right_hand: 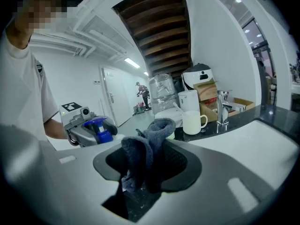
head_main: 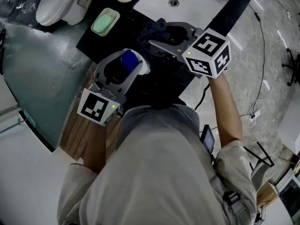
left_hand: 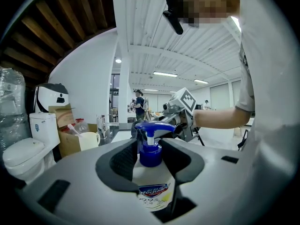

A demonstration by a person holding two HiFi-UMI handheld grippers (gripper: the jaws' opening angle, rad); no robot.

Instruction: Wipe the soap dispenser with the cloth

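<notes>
L gripper point(left_hand: 150, 159) clamped on soap dispenser point(left_hand: 153, 190), bottle's base cut off below. R gripper point(right_hand: 149, 167) pinches cloth point(right_hand: 139, 154). Mug point(right_hand: 192, 122) holds a stick, maybe toothbrush.

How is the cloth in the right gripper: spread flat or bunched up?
Bunched up. In the right gripper view the dark cloth stands in crumpled folds between the jaws of the right gripper, which pinch it.
</notes>
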